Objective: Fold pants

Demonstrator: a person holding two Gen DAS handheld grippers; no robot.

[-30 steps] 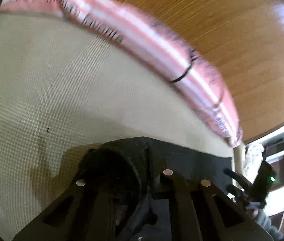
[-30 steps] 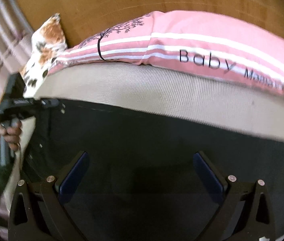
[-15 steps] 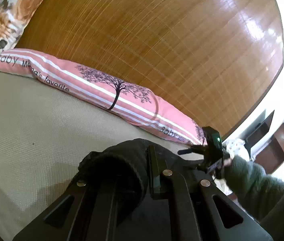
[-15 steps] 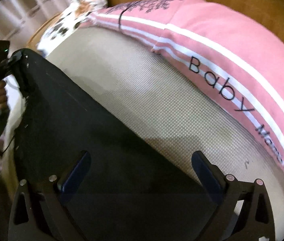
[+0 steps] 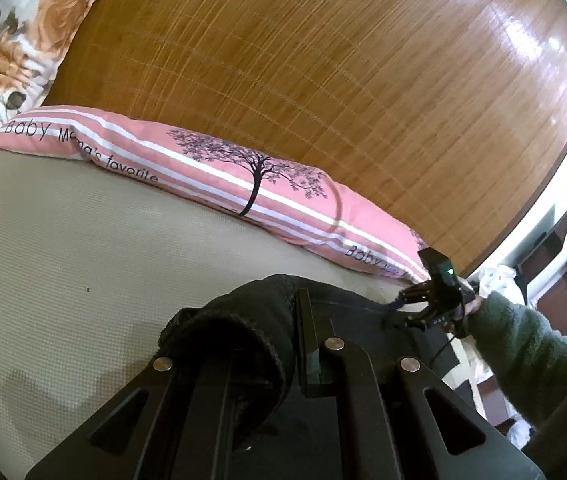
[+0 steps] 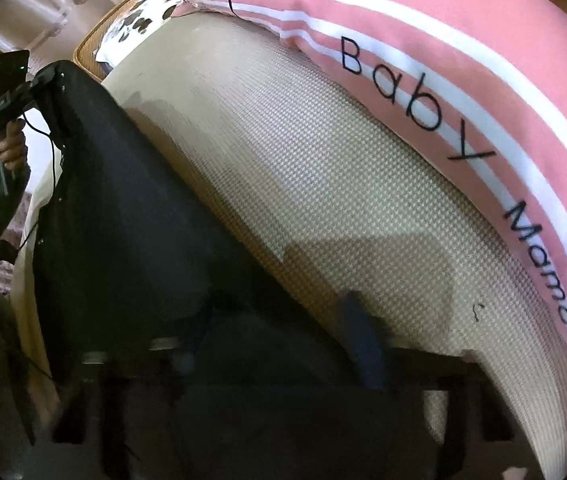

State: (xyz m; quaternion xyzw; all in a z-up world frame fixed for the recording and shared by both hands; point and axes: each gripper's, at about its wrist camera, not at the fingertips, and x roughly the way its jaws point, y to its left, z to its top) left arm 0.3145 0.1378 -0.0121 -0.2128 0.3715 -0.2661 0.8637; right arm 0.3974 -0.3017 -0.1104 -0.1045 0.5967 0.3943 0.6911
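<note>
Now the left gripper (image 5: 299, 344) is clamping a bunched, ribbed edge of the black pants (image 6: 123, 216), which is spilling over its left finger while the cloth is lying directly under and ahead of the claw. Across the bed, the right gripper (image 5: 399, 312) is sitting at the far corner of the same garment; its jaws have just been closing, with the dark cloth lying between them, and in its own blurred view they are standing narrow, so whether the pads are gripping I cannot tell. The pants are stretching long between the two claws over the beige mattress (image 6: 323, 184). Beside it, the pink bolster pillow (image 5: 219, 168) is reading "Baby Mama's favorite" beside a printed tree.
</note>
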